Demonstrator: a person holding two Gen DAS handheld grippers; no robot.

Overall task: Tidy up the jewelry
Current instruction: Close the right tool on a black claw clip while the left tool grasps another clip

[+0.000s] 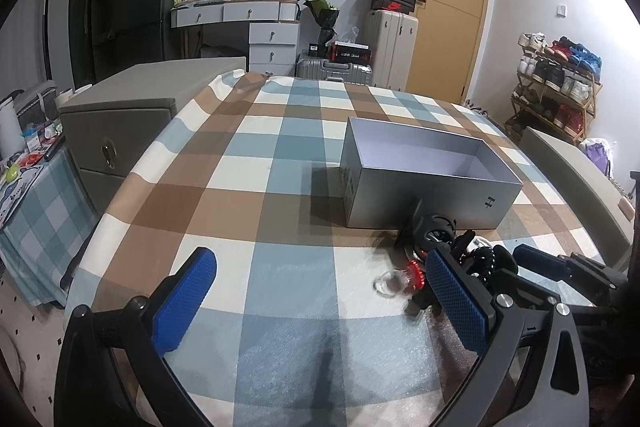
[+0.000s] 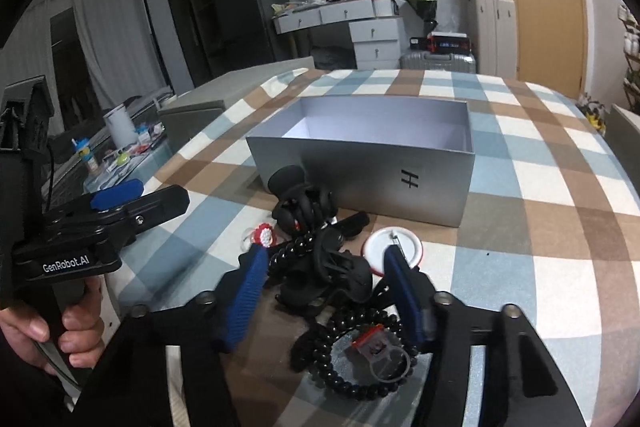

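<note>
Nothing boxed yet: grey box (image 2: 360, 163) empty, jewelry pile (image 2: 320, 259) all outside. Right gripper (image 2: 326, 291) half-closed around black piece (image 2: 340, 273), contact unclear. Left gripper (image 1: 320, 301) wide, empty.

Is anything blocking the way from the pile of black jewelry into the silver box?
Nothing visible does. The pile of black jewelry lies on the checked cloth directly in front of the silver box, which is open-topped and looks empty. Only the box's near wall must be cleared.
</note>
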